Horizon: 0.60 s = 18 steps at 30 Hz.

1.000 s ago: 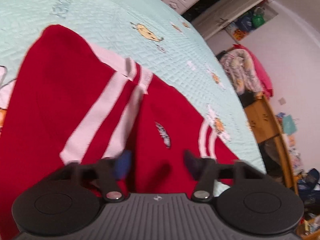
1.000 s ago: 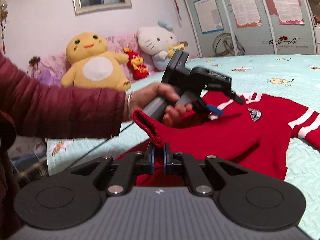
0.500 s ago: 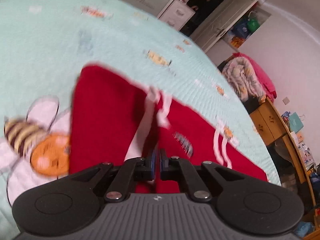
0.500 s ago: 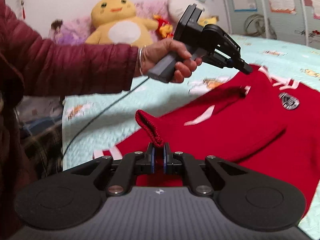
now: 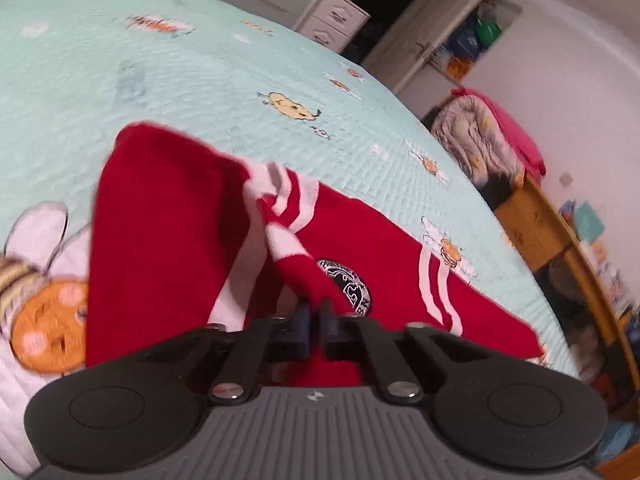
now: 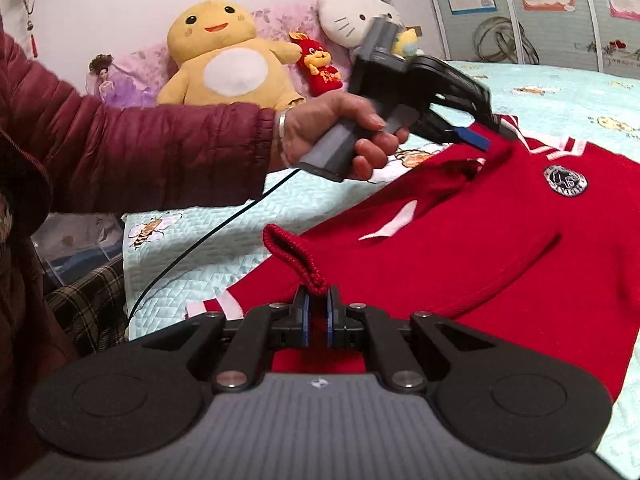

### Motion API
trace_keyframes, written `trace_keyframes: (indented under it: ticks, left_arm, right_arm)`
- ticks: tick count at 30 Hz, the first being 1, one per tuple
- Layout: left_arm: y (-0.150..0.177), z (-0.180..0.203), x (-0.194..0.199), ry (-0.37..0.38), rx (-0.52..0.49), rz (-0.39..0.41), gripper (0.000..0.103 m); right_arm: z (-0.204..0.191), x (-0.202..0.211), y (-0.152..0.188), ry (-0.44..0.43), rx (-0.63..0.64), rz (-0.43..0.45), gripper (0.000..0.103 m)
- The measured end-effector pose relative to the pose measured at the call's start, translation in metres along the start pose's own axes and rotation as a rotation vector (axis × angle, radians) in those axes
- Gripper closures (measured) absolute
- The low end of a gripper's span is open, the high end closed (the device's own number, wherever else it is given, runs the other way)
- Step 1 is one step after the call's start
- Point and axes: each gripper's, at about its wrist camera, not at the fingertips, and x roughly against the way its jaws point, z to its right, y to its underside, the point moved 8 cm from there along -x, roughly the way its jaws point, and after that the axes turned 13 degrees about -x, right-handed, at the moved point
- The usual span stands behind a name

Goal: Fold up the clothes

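Note:
A red knit sweater [image 6: 472,248] with white stripes and a round badge [image 6: 565,179] lies spread on the pale green quilt. My right gripper [image 6: 316,300] is shut on a ribbed red edge of the sweater [image 6: 292,254], which curls up above the pads. In the left wrist view my left gripper [image 5: 314,314] is shut on a pinch of red cloth beside the striped collar [image 5: 288,196], close to the badge [image 5: 346,286]. The right wrist view shows the left gripper [image 6: 494,134] in a person's hand [image 6: 340,128], tugging the cloth up near the collar.
The quilt [image 5: 160,72] covers the bed. Plush toys [image 6: 228,60] line the headboard. A black cable [image 6: 192,248] trails from the left gripper across the quilt. Drawers and a wardrobe [image 5: 340,20], a clothes pile [image 5: 480,140] and a wooden shelf [image 5: 560,248] stand past the bed's far edge.
My left gripper went from open above the sweater to shut on cloth by the collar, which now bunches up. My right gripper kept its hold on the ribbed edge.

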Motion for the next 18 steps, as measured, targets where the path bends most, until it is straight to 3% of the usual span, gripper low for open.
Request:
trace_keyframes:
  ticks: [4,11,18]
  left_arm:
    - [-0.017,0.002,0.017,-0.014,-0.036,0.057,0.102]
    - [0.024,-0.019,-0.002,-0.113,-0.053,-0.051,0.101]
    - [0.028,-0.021,0.007,-0.079,-0.007,-0.016,0.101]
  right_arm:
    - [-0.010,0.000,-0.001,-0.015,0.043,0.000,0.096]
    - [-0.009,-0.022,0.017,0.029,0.115,-0.097,0.096]
    - [-0.014,-0.006,0.011,0.063,0.159,-0.113,0.096]
